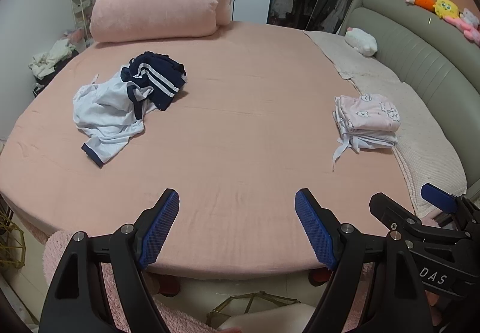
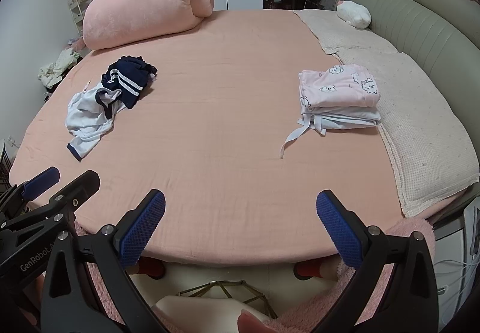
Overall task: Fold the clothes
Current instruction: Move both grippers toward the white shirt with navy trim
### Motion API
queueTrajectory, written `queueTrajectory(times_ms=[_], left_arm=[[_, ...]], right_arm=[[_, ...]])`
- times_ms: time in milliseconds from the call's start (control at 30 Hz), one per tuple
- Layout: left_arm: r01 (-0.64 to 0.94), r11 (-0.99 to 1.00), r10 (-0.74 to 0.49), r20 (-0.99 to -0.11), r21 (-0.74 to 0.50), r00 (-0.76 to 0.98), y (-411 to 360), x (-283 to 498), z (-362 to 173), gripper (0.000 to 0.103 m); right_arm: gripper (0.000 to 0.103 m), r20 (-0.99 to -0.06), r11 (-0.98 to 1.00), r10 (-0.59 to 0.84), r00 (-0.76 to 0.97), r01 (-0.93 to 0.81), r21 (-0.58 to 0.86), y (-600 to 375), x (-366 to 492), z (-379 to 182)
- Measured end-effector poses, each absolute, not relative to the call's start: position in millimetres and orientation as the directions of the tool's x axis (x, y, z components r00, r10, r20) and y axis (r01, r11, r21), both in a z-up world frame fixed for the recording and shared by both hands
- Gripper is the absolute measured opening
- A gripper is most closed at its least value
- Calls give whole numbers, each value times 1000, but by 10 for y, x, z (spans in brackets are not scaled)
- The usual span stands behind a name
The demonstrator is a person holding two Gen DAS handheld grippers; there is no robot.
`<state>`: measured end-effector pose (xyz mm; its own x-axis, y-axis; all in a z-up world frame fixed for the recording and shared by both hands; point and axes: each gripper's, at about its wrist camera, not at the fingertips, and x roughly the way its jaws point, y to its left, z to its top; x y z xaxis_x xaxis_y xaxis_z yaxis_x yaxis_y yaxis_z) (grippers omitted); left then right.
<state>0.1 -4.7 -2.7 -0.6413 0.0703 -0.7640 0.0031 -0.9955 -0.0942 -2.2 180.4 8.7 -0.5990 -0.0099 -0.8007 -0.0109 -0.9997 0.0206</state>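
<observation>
Home bedroom — round bed (image 1: 240, 98), rolled quilt (image 1: 162, 2) (plush toys (image 1: 447, 7) too)

The bed (image 1: 240, 110) wears a plain salmon-pink sheet, and the rolled quilt (image 1: 162, 2) is a paler pink. The crumpled shirt (image 1: 105, 113) is white with navy cuffs; the garment (image 1: 156, 74) on it is navy with two white stripes. The folded stack (image 2: 339, 98) is pink with white cartoon animals over pale blue. Each claw's pads (image 1: 160, 231) are blue, dimpled, on black arms. The headboard (image 1: 420, 62) is grey-green.
</observation>
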Motion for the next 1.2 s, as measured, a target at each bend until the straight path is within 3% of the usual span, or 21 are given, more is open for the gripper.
queueTrajectory(times_ms=[400,533,667,767,1000,1033,1067,1100,1200], left_arm=[[-23,-992,112,-766,-126,-633,-70,-89,-148,82],[-20,-974,195,-787,-226,-585,-221,-309,-370,82],[52,-960,195,-794,-274,-576,-473,-488,-604,82],[135,-947,158,-788,-291,-595,-860,-673,-733,82],[428,-863,-29,-819,-268,-573,-2134,-1301,-1114,82],[467,-841,-42,-827,-274,-560,-2327,-1403,-1194,82],[504,-817,-53,-835,-279,-548,-2516,-1499,-1272,82],[524,-802,-60,-833,-288,-549,-2670,-1538,-1340,82],[572,-755,-66,-832,-320,-551,-3071,-1591,-1571,82]], right_arm=[[102,-801,-999,-36,-598,33,21,1791,-67,21],[102,-805,-981,-184,-564,156,115,1687,-224,-19],[102,-786,-968,-212,-580,237,87,1482,-465,11],[90,-764,-947,-248,-596,315,61,1211,-700,-6],[81,-795,-887,-301,-527,461,30,192,-1524,-250],[77,-799,-878,-312,-514,478,35,40,-1634,-298],[60,-800,-863,-333,-499,503,45,-86,-1717,-357],[52,-801,-847,-354,-483,528,56,-210,-1797,-416],[52,-836,-823,-350,-423,565,58,-705,-2106,-774]])
